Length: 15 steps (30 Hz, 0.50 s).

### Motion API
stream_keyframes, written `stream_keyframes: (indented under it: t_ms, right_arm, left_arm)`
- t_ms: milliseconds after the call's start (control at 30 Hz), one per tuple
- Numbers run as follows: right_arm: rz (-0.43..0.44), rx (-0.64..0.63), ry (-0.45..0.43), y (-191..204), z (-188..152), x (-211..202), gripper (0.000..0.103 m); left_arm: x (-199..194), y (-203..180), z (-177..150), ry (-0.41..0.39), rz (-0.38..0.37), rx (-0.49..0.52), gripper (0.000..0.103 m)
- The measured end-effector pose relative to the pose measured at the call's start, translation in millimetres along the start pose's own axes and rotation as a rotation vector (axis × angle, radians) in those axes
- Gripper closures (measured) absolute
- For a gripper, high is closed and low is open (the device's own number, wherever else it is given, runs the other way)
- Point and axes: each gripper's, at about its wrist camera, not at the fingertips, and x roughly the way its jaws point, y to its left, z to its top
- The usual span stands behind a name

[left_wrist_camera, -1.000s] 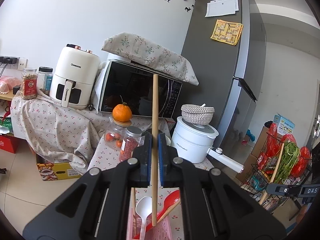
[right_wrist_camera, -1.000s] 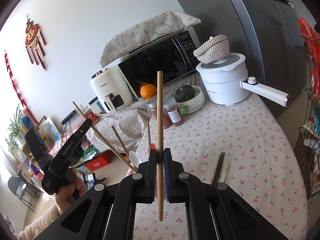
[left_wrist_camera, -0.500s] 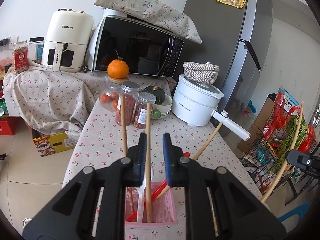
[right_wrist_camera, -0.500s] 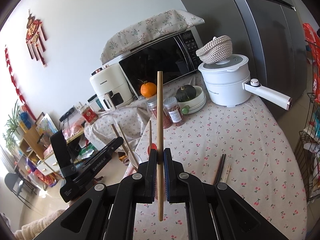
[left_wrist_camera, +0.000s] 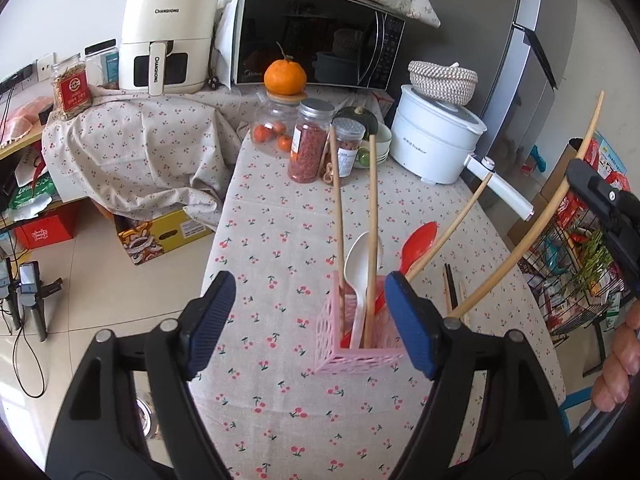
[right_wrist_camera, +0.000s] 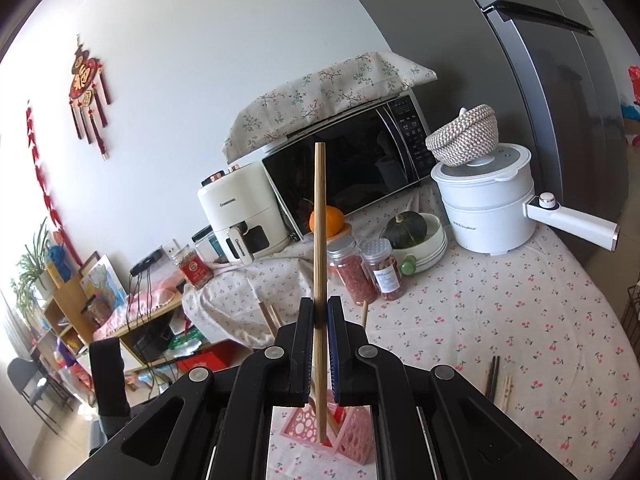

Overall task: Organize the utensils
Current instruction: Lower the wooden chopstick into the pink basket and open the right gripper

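1. Left claw: black arms with blue ribbed pads. Its jaws have just been opening and now stand wide apart, nothing gripped. It hovers above the pink basket.
2. Pink basket: a square box of lattice plastic, upright on the bench just past the left claw.
3. Basket contents, counted in the left wrist view: three bamboo chopsticks, round and pale, namely two near upright and one leaning right; one glossy white plastic spoon; one red plastic spoon.
4. Right claw: pads pressed tight on one straight bamboo chopstick, held upright. The stick's lower tip hangs over the basket's open top.
5. Loose chopsticks lie flat on the bench right of the basket: a dark pair and a pale pair, side by side.
6. Bench covering: beige cloth with a small red cherry print, soft, faintly creased.
7. Far end of the bench: two clear jars with metal lids holding reddish dried goods, and one smooth white electric pot with a woven coiled bowl on its lid.
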Motion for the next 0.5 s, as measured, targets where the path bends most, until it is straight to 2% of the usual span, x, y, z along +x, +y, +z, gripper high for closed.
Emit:
stream_keyframes:
  t_ms: [200,500]
  right_arm:
    - [-0.033,-0.038,-0.023,18,-12,28,0.096]
    - [-0.052,-0.064,0.048,29,-35,61,0.096]
  left_arm:
    - [12,15,-12,0.095,0.031,0.005,0.025]
    - [18,18,-17,0.148,0.012,0.012,0.025]
